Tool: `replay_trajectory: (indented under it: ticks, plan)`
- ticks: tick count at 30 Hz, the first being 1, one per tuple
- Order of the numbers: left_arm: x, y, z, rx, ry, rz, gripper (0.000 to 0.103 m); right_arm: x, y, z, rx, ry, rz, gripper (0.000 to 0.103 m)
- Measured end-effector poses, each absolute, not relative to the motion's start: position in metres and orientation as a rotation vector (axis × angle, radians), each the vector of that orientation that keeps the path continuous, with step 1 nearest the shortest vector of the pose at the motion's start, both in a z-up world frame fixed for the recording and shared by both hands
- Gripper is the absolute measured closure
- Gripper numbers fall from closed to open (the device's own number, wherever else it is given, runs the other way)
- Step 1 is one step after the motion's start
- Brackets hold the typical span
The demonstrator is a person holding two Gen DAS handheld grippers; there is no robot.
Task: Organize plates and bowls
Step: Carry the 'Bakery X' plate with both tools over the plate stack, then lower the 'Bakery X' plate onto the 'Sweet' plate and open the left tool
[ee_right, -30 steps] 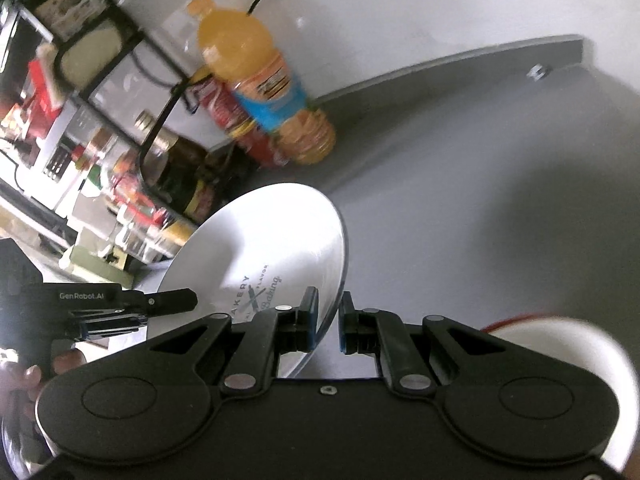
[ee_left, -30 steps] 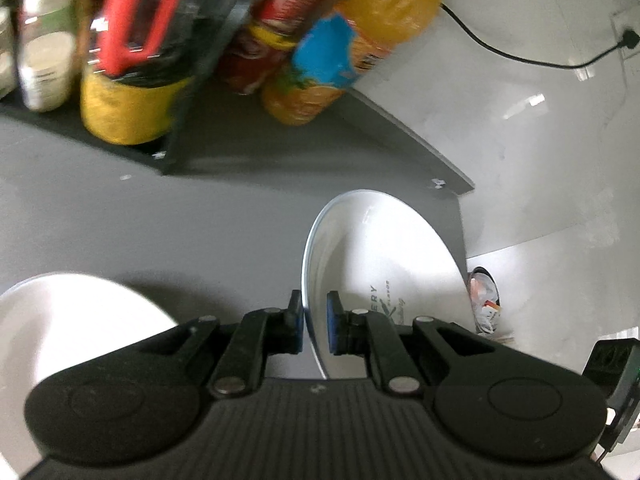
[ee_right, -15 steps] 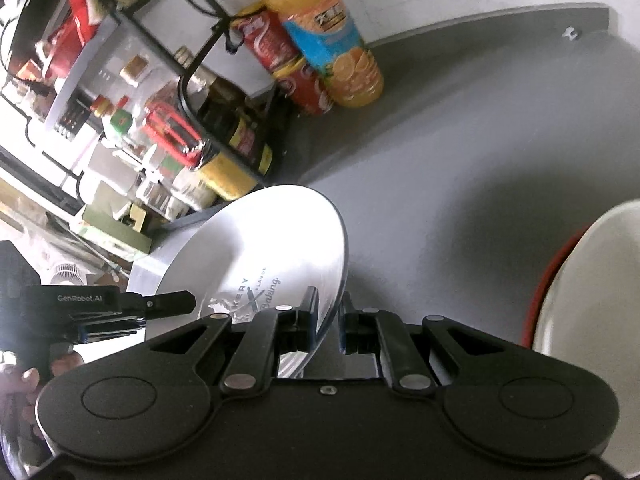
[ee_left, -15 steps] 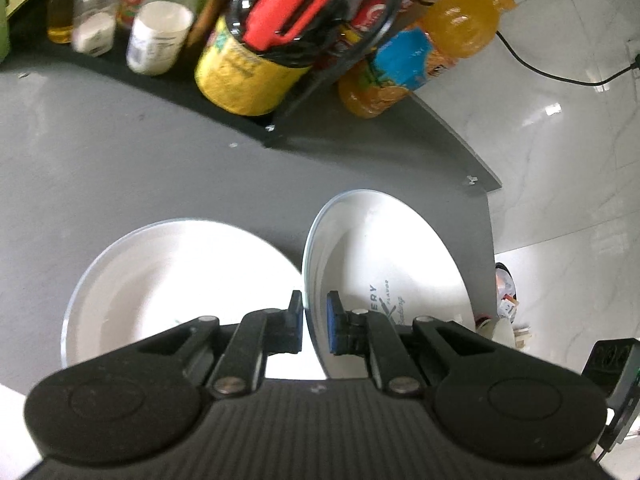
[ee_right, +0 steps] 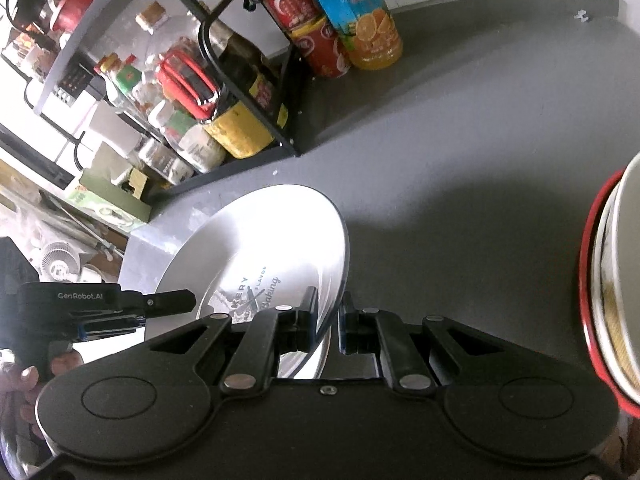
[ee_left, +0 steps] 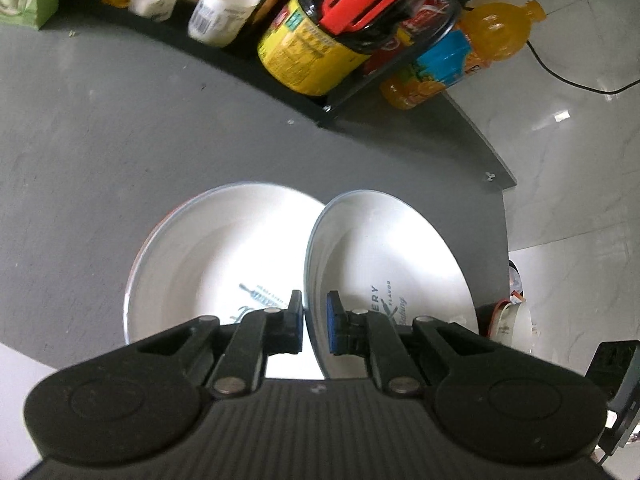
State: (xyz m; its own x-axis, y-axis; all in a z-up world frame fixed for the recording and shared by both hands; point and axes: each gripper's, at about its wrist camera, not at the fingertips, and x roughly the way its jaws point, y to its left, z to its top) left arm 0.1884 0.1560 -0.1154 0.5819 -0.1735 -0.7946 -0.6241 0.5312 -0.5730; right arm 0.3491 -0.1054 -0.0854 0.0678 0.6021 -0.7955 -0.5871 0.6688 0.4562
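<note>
Two claws pinch one white plate: left claw (ee_left: 315,328) clamped on its near rim, right claw (ee_right: 329,326) clamped on opposite rim. Held plate (ee_left: 384,264) tilted steeply, printed face visible, above grey worktop (ee_left: 100,152). Second white plate (ee_left: 216,256) lies flat on worktop just left of held one. Red-rimmed bowl stack (ee_right: 612,280) at right edge. Condiment rack (ee_right: 224,92), orange drink bottle (ee_left: 460,56) at far side.
</note>
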Motion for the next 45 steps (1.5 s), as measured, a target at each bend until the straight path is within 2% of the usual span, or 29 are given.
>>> replay_trajectory:
  ticks: [14, 34, 45]
  plan:
    - [0.18, 0.154, -0.147, -1.008, 0.992, 0.339, 0.093, 0.333, -0.1, -0.093, -0.062, 1.205, 0.861, 0.093]
    - [0.172, 0.157, -0.163, -0.959, 1.086, 0.454, 0.089, 0.315, -0.084, -0.114, -0.129, 1.236, 0.868, 0.094]
    - [0.168, 0.16, -0.136, -0.886, 1.105, 0.496, 0.088, 0.307, -0.08, -0.116, -0.172, 1.212, 0.856, 0.094]
